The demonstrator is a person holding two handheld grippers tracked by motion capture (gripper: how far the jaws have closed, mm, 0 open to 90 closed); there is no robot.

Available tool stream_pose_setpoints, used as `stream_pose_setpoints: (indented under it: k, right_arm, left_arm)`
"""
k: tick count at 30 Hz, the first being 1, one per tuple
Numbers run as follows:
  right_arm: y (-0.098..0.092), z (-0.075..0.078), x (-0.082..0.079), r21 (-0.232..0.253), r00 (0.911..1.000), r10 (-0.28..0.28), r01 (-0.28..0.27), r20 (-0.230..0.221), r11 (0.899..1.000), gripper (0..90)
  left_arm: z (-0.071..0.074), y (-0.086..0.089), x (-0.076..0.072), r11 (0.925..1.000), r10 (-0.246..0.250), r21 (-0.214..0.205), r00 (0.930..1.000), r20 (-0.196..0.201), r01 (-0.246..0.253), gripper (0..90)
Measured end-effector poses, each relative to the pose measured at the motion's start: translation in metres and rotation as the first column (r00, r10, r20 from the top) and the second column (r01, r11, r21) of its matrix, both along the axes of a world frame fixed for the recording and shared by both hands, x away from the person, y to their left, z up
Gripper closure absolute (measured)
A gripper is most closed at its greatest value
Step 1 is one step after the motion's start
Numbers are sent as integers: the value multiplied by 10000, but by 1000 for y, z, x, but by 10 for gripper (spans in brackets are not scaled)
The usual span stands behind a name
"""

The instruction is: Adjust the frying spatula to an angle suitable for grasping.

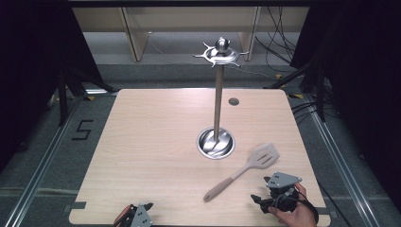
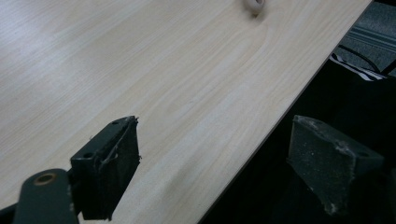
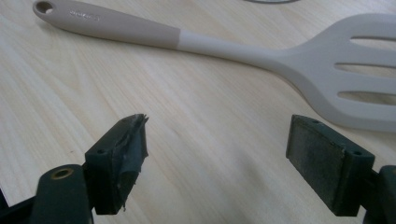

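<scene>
Spatula (image 1: pixel 242 170) lies flat on pale wooden table (image 1: pixel 151 142), dark curtains around

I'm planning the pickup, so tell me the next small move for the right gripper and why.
Probably ease the right gripper forward and down over the spatula. Its jaws stand open and empty just short of the neck, and the spatula lies flat on the table, untouched. The left gripper is open at the near table edge.

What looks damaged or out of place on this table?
The spatula lies flat on the table instead of hanging from the hook stand. One pad on the right hand-held gripper looks frayed and torn at its tip.
</scene>
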State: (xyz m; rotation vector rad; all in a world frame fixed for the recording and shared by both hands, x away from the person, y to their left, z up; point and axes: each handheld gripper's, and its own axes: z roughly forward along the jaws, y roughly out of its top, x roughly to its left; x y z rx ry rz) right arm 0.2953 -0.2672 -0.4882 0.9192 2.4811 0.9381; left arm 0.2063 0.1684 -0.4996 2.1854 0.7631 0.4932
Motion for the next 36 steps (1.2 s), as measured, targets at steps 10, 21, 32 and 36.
stream_pose_setpoints:
  k: [10,21,32,36]
  right_arm:
    - [9,5,5,-135,9990,415,-413,161,9991,222]
    - [20,13,22,-200,9885,1498,-1493,232,9886,275]
    - [44,14,39,-728,9666,2561,-2563,-129,9638,243]
    - [47,14,46,-926,9530,3016,-3028,-271,9485,209]
  left_arm:
    - [1,1,1,9993,-250,266,9997,83,248,157]
    - [0,-1,0,9997,-190,151,9998,-20,190,158]
    - [0,0,0,9997,-226,112,9997,-11,226,157]
    - [-1,0,0,9999,-119,47,9999,-14,119,158]
